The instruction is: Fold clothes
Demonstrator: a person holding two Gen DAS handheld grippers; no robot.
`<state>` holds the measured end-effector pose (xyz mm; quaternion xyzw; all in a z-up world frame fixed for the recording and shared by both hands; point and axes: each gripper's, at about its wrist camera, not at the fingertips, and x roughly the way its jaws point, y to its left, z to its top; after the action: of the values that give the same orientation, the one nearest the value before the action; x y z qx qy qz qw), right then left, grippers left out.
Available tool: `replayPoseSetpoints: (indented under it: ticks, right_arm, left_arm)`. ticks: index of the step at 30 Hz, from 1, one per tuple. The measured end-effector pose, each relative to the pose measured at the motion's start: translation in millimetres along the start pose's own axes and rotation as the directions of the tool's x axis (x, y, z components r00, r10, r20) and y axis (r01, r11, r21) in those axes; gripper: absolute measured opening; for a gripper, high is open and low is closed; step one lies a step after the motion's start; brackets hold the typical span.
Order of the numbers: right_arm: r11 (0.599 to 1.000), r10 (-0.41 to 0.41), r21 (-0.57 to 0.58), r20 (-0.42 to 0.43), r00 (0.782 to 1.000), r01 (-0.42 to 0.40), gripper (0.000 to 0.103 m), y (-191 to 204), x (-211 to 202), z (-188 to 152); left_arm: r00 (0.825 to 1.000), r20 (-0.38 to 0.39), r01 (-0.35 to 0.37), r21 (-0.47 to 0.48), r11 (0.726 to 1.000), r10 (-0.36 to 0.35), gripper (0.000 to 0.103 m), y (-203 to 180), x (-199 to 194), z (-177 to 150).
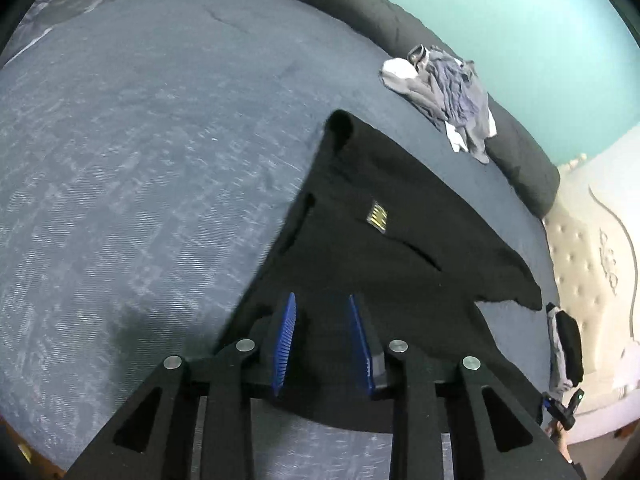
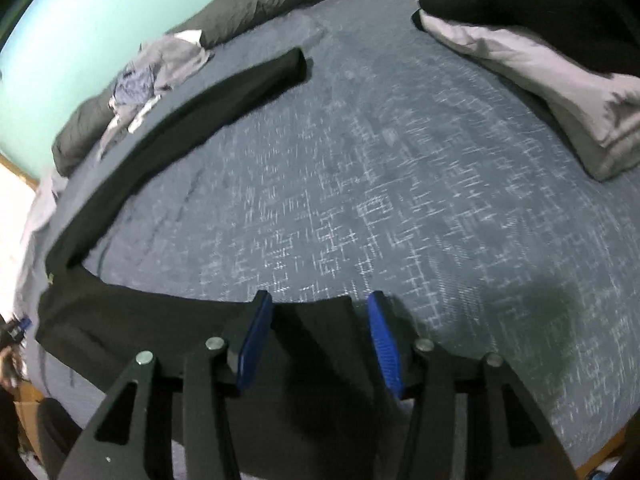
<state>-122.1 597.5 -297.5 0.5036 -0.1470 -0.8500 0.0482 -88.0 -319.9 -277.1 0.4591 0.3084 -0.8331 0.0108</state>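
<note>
Pinching is best done evenly: both tongs, left tongs (image 1: 322, 300) and right tongs (image 2: 318, 300), are spread over the black trousers (image 1: 384, 216) at lower centre, nothing gripped.

Left tongs (image 1: 322, 336) and right tongs (image 2: 318, 340) both point forward with jaws parted.
</note>
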Motion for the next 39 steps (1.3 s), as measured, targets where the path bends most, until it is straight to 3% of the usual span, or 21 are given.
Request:
replayPoseSetpoints:
  ticks: [2, 4, 9, 14, 19, 24, 28, 33, 39]
  right_arm:
    - [1.0, -0.01, -0.017, 0.004, 1.0, 0.01, 0.025, 2, 4, -1]
    - [1.0, 0.006, -0.008, 0.022, 1.0, -0.006, 0.017, 0, 2, -5]
    - [0.999, -0.007, 0.047, 0.113, 0.994, 0.001, 0.012, -13, -12, -12]
    - [0.997, -0.031, 0.079, 0.121, 0.992, 0.021, 0.011, -17, -5, -15]
    - [0.994, -0.032, 0.111, 0.097, 0.995, 0.022, 0.017, -19, -3, -9]
    - [0.985, -0.078, 0.165, 0.132, 0.988, 0.056, 0.027, -22, -29, 11]
    - [0.992, -0.036, 0.124, 0.147, 0.988, 0.018, 0.045, -2, -37, 42]
    - [0.994, 0.058, 0.082, 0.129, 0.99, -0.069, 0.049, 39, -10, 91]
    - [0.981, 0.101, 0.156, 0.102, 0.99, -0.116, 0.049, 54, 44, 144]
  left_arm:
    - [1.0, -0.009, 0.002, 0.01, 1.0, -0.002, 0.03, -7, 6, 0]
    - [1.0, -0.019, 0.004, 0.021, 1.0, -0.003, 0.03, -15, 12, -1]
    - [0.999, -0.035, 0.007, 0.042, 0.999, -0.005, 0.03, -31, 24, 1]
    - [0.999, -0.034, 0.01, 0.057, 0.998, -0.008, 0.03, -41, 23, 5]
    - [1.0, -0.002, 0.0, 0.074, 0.997, 0.0, 0.033, -55, 16, 16]
    - [1.0, 0.026, -0.006, 0.13, 0.992, 0.002, 0.04, -84, 19, 27]
    - [1.0, 0.028, 0.0, 0.187, 0.982, -0.006, 0.043, -115, 34, 31]
    - [0.998, -0.02, 0.06, 0.214, 0.975, -0.057, 0.046, -152, 71, 36]
    - [0.994, -0.055, 0.101, 0.253, 0.962, -0.09, 0.047, -192, 112, 40]
